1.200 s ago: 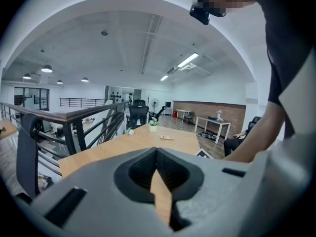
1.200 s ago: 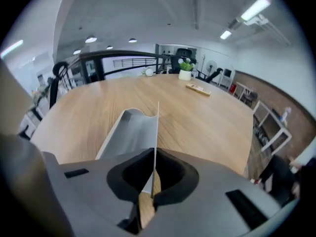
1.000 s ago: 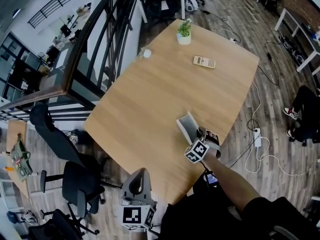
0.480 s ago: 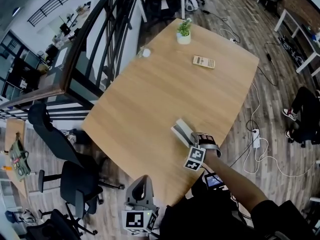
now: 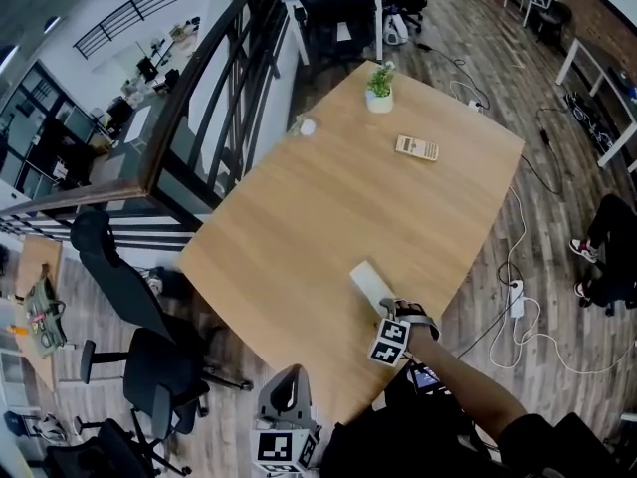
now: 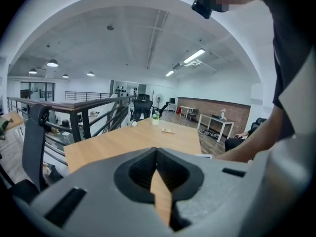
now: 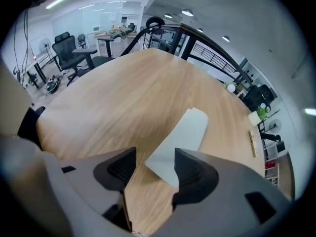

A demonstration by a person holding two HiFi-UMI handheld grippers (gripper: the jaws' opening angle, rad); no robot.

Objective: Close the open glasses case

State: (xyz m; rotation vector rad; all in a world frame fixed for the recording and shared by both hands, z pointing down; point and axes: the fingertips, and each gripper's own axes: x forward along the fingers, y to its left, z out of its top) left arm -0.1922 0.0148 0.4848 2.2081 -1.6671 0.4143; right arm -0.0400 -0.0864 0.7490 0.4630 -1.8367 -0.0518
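On the desk (image 5: 299,217) the glasses case (image 7: 185,130) lies flat, its near end between the opening jaws of the right hand-held gripper (image 7: 152,158), which should lift off without snagging the lid.

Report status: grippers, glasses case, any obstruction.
Right gripper jaws opening, nothing gripped, over case's near end. Left gripper shut, empty. Glasses case flat on table, looks closed. Nothing in the way.
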